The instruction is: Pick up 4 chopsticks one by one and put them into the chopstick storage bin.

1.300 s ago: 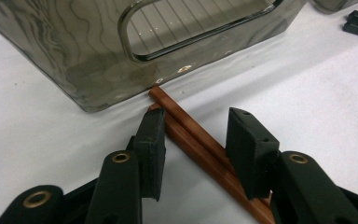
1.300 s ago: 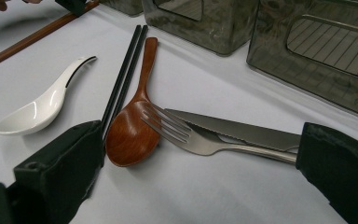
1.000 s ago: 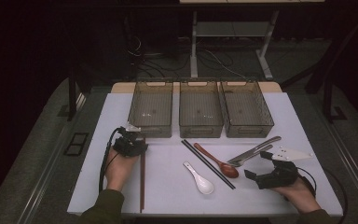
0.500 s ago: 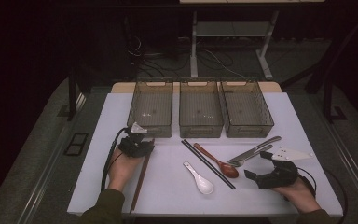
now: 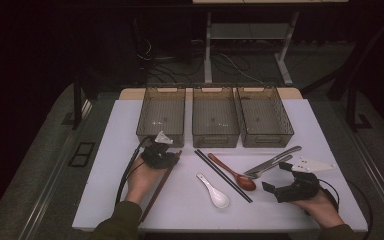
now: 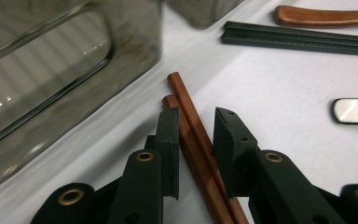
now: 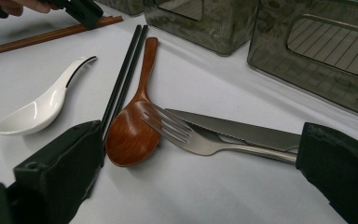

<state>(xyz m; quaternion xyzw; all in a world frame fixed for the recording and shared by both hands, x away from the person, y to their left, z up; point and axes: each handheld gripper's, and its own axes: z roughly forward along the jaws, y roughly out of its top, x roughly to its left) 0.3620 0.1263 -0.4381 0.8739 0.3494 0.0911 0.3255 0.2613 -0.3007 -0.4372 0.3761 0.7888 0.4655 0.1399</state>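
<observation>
A pair of brown chopsticks (image 5: 161,182) lies slanted on the white table, its far tips near the left bin. My left gripper (image 5: 166,156) sits over those tips. In the left gripper view the brown chopsticks (image 6: 186,116) run between the jaws. One pad touches them and a gap shows at the other. The jaws have just been closing. My right gripper (image 5: 275,176) rests at the front right, open wide, with nothing between its jaws. It faces the fork (image 7: 200,135), the knife (image 7: 242,130) and the wooden spoon (image 7: 130,130).
Three smoky see-through bins (image 5: 215,116) stand in a row at the back of the table. Black chopsticks (image 5: 223,175), a white spoon (image 5: 214,191), the wooden spoon (image 5: 235,175) and the fork and knife (image 5: 272,162) lie mid-table. The table's front edge (image 5: 220,226) is close to both hands.
My left gripper moved right and toward the bins. The brown chopsticks' far end swung right with it, so they now lie slanted. The right gripper stayed put.
</observation>
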